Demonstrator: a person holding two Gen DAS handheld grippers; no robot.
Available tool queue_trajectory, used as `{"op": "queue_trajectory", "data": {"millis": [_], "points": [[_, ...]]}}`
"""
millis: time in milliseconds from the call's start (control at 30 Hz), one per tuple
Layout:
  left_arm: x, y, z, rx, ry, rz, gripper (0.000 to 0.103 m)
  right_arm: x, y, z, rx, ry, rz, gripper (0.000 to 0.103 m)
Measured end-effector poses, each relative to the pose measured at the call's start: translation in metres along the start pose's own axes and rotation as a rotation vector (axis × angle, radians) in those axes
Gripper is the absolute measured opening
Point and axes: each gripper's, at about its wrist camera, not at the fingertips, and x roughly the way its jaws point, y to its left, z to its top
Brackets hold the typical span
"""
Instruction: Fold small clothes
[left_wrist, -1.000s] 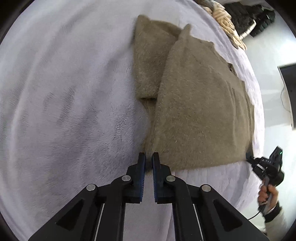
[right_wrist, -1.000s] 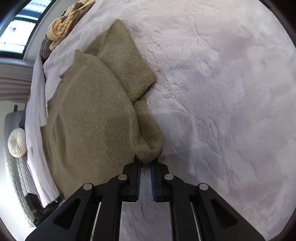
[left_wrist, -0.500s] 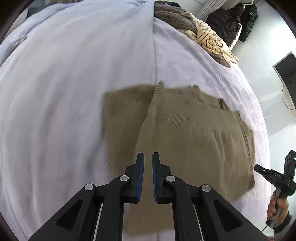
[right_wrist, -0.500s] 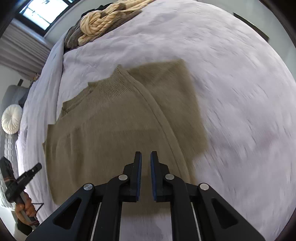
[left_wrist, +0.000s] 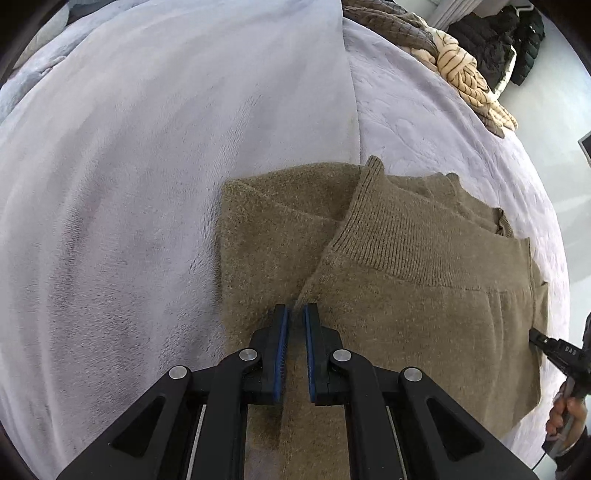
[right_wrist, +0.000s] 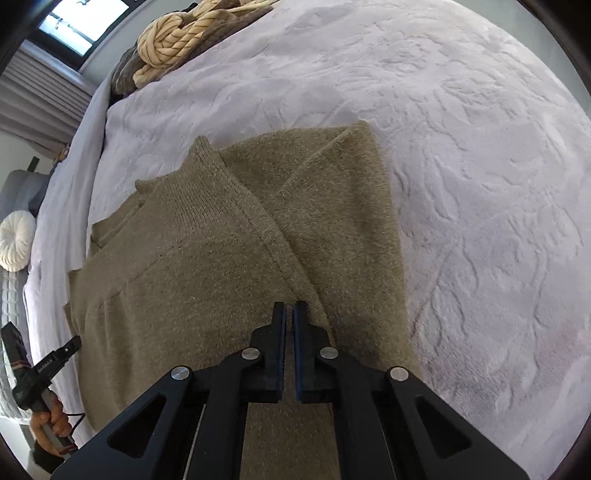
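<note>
Nearest in the left wrist view, the left gripper (left_wrist: 293, 314) hangs over the olive sweater (left_wrist: 406, 314) with its blue-padded jaws drawn together and nothing between them, tips just above the knit near the seam where a folded-in sleeve (left_wrist: 273, 236) meets the body. In the right wrist view the right gripper (right_wrist: 289, 312) is likewise closed and empty, poised over the same seam line; its jaws have just been closing, with no cloth between them. The sweater lies flat on the pale lilac bedspread (right_wrist: 480, 184), near its edge, one sleeve laid along the body as a long panel, ribbed neckband (left_wrist: 373, 173) pointing away from the grippers. Each view catches the other handheld gripper at the garment's outer hem, held in a hand (right_wrist: 51, 421). Judgement: the sleeve fold looks done, both tongs are let go, and the work is between folds. Next move likely calls for opening the jaws and pinching one edge at two spread points, then carrying it across evenly so the thick knit does not bunch. Farther off, a heap of knitwear (right_wrist: 173, 48) sits at the bed's far edge; dark coats (left_wrist: 491, 40) hang beyond.
</note>
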Motion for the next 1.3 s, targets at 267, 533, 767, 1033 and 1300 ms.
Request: {"op": "queue_trajectory", "data": {"millis": [267, 533, 767, 1033, 1300], "points": [[-0.022, 0.007, -0.019, 0.005, -0.004, 0.033, 0.010, -0.017, -0.010, -0.013, 0.080, 0.000, -0.021, 0.006], [-0.038, 0.014, -0.043, -0.024, 0.020, 0.054, 0.010, -0.032, 0.010, -0.041, 0.084, 0.018, 0.005, 0.007], [-0.043, 0.014, -0.062, 0.008, 0.045, 0.053, 0.010, -0.032, 0.045, -0.069, 0.016, 0.067, 0.031, 0.007], [-0.047, 0.021, -0.076, 0.024, 0.069, 0.057, 0.010, -0.016, 0.079, -0.101, -0.015, 0.141, 0.073, 0.015], [-0.060, 0.033, -0.079, 0.005, 0.008, 0.088, 0.103, -0.009, 0.105, -0.116, -0.045, 0.165, 0.082, 0.049]]}}
